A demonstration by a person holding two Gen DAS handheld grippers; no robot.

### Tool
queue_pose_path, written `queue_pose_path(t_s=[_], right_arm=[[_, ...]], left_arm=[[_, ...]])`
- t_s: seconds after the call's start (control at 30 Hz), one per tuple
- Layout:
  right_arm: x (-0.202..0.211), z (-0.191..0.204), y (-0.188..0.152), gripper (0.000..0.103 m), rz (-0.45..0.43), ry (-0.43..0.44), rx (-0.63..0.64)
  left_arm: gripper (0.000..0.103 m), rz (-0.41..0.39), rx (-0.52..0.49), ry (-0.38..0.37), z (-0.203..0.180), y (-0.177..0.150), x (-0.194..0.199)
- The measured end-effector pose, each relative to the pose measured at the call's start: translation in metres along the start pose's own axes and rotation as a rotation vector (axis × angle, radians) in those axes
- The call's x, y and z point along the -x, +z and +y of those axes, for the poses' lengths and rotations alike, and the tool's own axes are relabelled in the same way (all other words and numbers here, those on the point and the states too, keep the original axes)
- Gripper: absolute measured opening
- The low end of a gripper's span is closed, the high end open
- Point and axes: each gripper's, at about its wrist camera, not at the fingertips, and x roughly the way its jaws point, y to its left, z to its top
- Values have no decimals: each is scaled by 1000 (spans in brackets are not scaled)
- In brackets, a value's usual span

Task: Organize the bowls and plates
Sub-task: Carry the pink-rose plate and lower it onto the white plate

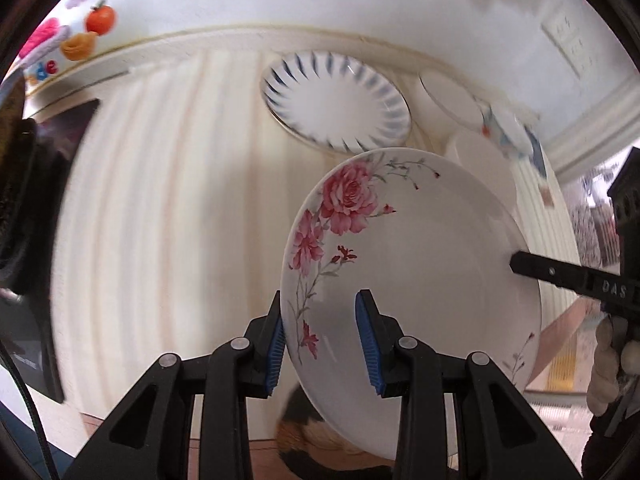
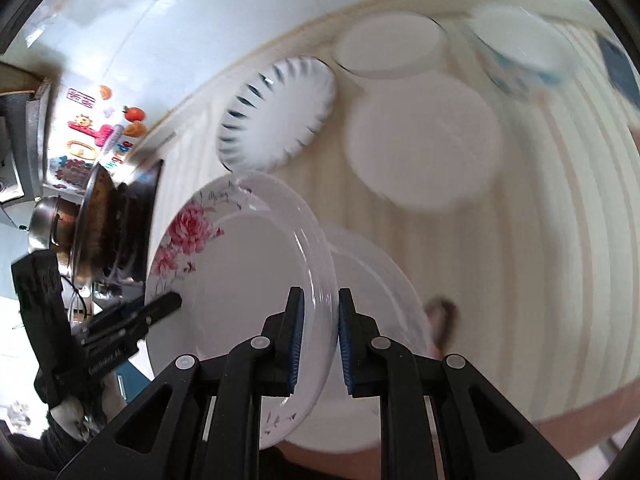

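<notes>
**Floral plate held between two hand-held grippers above the counter**

While the floral plate (image 2: 240, 280) is carried tilted above the striped cloth (image 1: 160, 200), its right rim is seen pinched between the blue pads of the right hand-held gripper (image 2: 319, 340), which are pressed onto it from both sides. The left hand-held gripper (image 1: 320, 340) is seen spread around the opposite rim: one pad lies against or just beside the underside, the other stands clear of the painted face, so no firm pinch can be read there. In the right wrist view the plate's edge appears doubled, and whether one plate or a thin stack is held cannot be told.

Beyond the held plate, on the far part of the counter, a blue-striped plate (image 1: 336, 100) is laid flat. To its right, a plain white plate (image 2: 424, 144) and a white bowl (image 2: 390, 46) are set close together, and a blue-patterned bowl (image 2: 520, 44) is blurred at the far right. Another pale dish (image 2: 380, 280) lies just under the held plate.

The task is judged to be in its middle: the pieces are still spread singly, no finished stack of plates is visible, and the floral plate has yet to be set down.

Being round, the plate has no long axis; its face is turned upward and leftward, with the rose at the far-left rim.
</notes>
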Motion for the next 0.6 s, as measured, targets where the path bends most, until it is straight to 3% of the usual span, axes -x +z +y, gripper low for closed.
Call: queue_pose_path(t_s=[0.23,0.6], right_arm=[[-7,-44,-36,18,16,9,-49],[-22,-56,-45,18,31,24,-43]], left_arm=[[31,41,-52,69,-29,-15,-26],[31,64,-64,161,-32,-26,-38]])
